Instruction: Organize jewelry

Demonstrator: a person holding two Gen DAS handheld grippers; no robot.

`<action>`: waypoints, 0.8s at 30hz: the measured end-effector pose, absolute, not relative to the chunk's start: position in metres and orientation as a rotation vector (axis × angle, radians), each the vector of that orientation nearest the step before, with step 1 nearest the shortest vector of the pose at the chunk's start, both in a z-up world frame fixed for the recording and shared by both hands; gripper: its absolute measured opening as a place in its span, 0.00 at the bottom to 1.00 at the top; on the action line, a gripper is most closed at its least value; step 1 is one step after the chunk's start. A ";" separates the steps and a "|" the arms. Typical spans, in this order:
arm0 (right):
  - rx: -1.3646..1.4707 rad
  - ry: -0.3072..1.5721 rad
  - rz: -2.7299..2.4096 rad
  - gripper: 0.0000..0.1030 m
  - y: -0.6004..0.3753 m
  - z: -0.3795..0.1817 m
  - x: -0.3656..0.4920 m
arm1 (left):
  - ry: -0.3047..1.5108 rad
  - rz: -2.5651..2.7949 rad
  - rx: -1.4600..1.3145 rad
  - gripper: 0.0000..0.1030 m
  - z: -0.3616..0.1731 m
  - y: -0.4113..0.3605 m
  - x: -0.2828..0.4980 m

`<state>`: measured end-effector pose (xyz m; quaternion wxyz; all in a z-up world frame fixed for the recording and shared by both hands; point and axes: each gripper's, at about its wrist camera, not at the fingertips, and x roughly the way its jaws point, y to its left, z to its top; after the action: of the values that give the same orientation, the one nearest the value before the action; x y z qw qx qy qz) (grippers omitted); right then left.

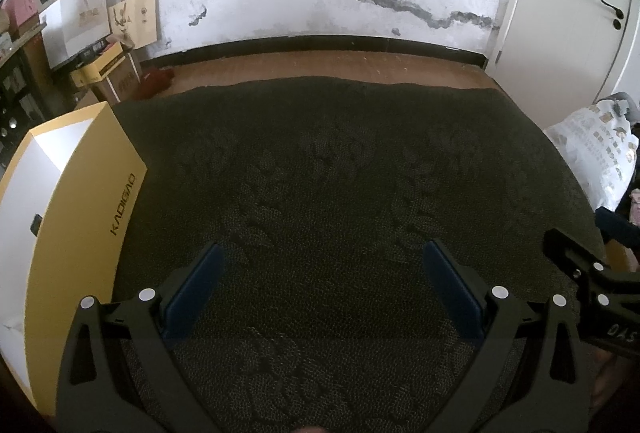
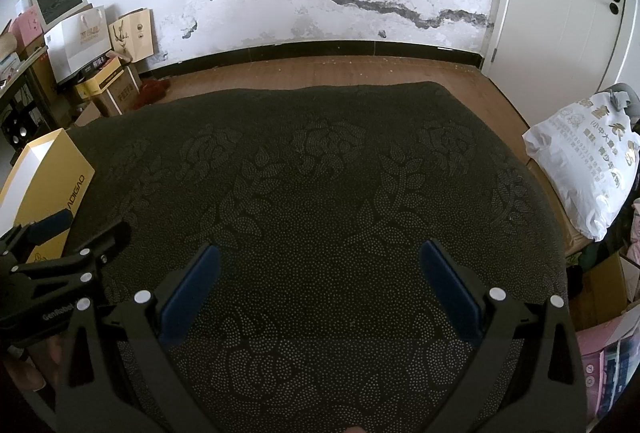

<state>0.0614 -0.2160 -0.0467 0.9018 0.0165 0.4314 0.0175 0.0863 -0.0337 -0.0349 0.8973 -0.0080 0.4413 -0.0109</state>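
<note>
Both hand-held grippers, left (image 1: pixel 320 253) and right (image 2: pixel 318 255), gape over the dark cloth (image 2: pixel 320 173).

Yellow box (image 1: pixel 80 193) with white inside, open, resting at left edge of dark patterned cloth (image 1: pixel 340 173)

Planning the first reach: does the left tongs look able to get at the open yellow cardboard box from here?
Probably yes: the yellow cardboard box sits just left of the open left tongs, with only bare dark patterned cloth between.

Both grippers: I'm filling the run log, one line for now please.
left gripper open, empty | right gripper open, empty | yellow box left | no jewelry visible
</note>
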 end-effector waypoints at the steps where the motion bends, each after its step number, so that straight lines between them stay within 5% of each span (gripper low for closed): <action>1: 0.034 0.892 0.037 0.94 -0.216 -0.047 0.061 | 0.917 -0.024 -0.021 0.94 -0.035 -0.032 0.087; 24: 0.033 0.886 0.036 0.94 -0.216 -0.044 0.064 | 0.933 -0.048 -0.133 0.94 -0.037 -0.023 0.082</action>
<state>0.0643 -0.2161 -0.0436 0.9032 0.0161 0.4286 0.0176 0.0816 -0.0226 -0.0368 0.8907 -0.0641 0.4494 -0.0231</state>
